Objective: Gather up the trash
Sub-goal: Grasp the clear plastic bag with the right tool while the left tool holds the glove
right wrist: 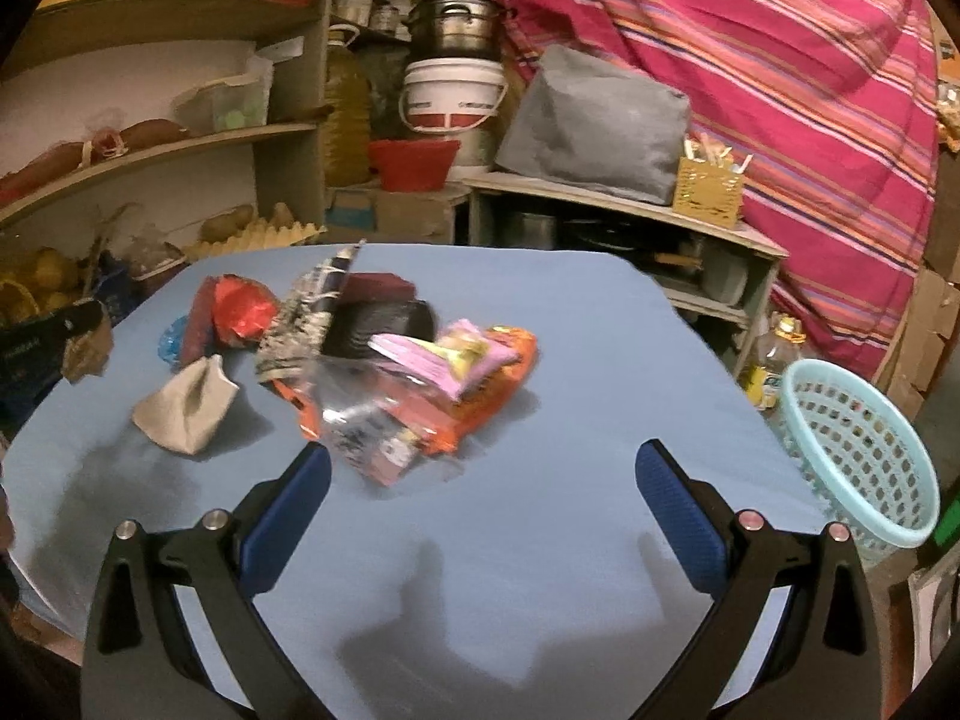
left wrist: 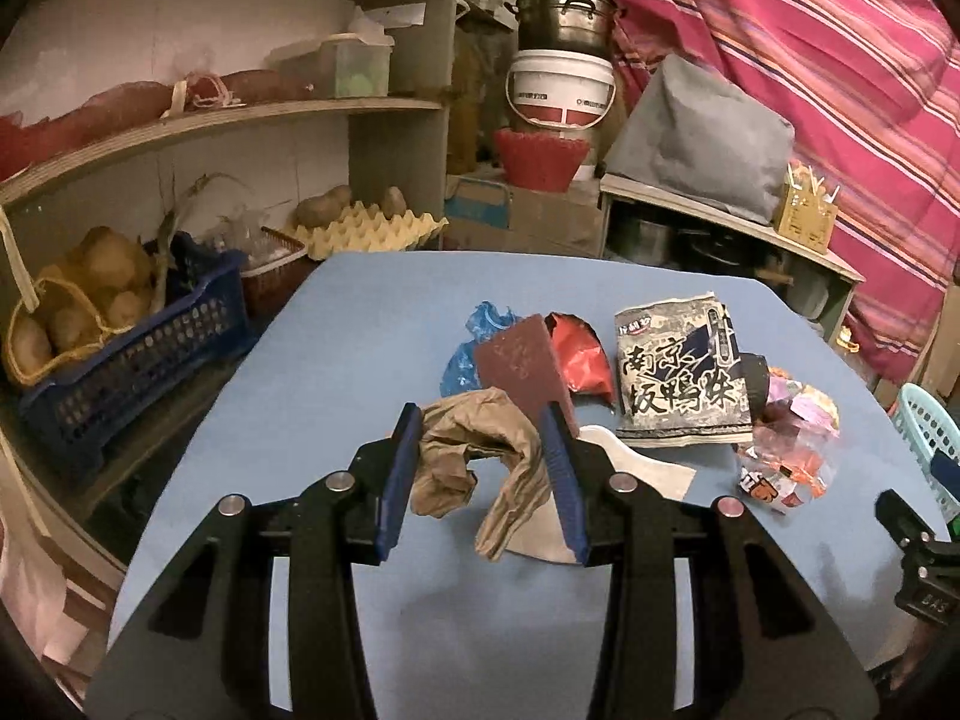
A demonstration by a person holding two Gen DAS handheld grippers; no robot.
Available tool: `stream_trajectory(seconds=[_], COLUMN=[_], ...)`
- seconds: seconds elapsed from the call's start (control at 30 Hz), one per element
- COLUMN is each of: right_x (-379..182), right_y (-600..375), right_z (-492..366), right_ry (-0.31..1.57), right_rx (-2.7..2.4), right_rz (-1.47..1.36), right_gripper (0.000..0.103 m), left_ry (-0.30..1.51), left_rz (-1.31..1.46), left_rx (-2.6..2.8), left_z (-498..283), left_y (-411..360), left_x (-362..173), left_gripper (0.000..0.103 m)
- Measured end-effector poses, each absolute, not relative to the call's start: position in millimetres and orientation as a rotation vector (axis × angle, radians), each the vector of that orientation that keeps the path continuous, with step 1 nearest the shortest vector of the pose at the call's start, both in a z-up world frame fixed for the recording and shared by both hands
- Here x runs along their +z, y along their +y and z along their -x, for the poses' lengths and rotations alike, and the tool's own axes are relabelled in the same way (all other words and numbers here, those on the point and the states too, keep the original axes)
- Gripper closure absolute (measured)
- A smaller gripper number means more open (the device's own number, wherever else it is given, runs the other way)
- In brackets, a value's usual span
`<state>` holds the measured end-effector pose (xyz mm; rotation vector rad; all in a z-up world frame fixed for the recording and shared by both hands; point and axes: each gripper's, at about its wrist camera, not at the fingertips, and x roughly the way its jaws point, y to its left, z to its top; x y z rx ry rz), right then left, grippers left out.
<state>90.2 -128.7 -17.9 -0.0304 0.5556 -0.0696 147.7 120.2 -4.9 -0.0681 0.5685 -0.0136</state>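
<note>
wrappers (right wrist: pixel 420 384) lie heaped mid-table (right wrist: pixel 540 570), shelves (left wrist: pixel 240 120) behind at left, basket (right wrist: pixel 858 456) off the table's right edge.

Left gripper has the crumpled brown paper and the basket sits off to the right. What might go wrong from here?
1. The crumpled brown paper hangs loose between the left gripper pads, so it may slip during the carry.
2. The pale blue plastic basket sits at the blue table edge; a nudge might tip it off.
3. The open right gripper lies along that route and the two may collide.
</note>
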Motion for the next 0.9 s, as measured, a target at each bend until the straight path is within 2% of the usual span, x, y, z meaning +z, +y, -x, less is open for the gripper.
stream_trajectory(seconds=[0.4, 0.43, 0.47, 0.57, 0.63, 0.7, 0.77, 0.87, 0.9], right_x=[-29.8, -30.6, -31.1, -35.6, -39.1, -40.8, -42.3, -41.6, -39.7], right_y=[-72.9, -70.8, -70.0, -70.6, -70.8, -71.0, -73.0, -74.2, -74.9], right_z=[-141.3, -143.6, -145.7, -153.4, -155.3, -154.6, -155.0, -155.3, -153.9], right_ry=[0.639, 0.64, 0.642, 0.694, 0.705, 0.696, 0.699, 0.689, 0.682], right_rx=[-0.02, -0.023, -0.017, 0.039, 0.047, 0.05, 0.068, 0.085, 0.091], right_rz=[0.131, 0.146, 0.153, 0.132, 0.136, 0.148, 0.146, 0.162, 0.163], right_gripper=[0.005, 0.009, 0.023, 0.049, 0.051, 0.057, 0.071, 0.082, 0.083], left_ry=[0.554, 0.556, 0.559, 0.566, 0.567, 0.564, 0.559, 0.555, 0.554], left_rz=[0.031, 0.038, 0.044, 0.06, 0.059, 0.052, 0.04, 0.018, 0.014], left_rx=[0.015, 0.019, 0.023, 0.029, 0.03, 0.03, 0.028, 0.031, 0.032], left_z=[-146.7, -147.5, -147.8, -149.3, -148.8, -148.2, -147.9, -147.3, -147.9], left_y=[121.1, 123.9, 125.5, 130.4, 129.1, 128.5, 126.5, 121.8, 121.3], left_x=[-6.4, -6.6, -7.1, -8.2, -8.5, -8.7, -9.1, -9.8, -9.9], left_gripper=[0.063, 0.063, 0.063, 0.063, 0.063, 0.063, 0.063, 0.063, 0.063])
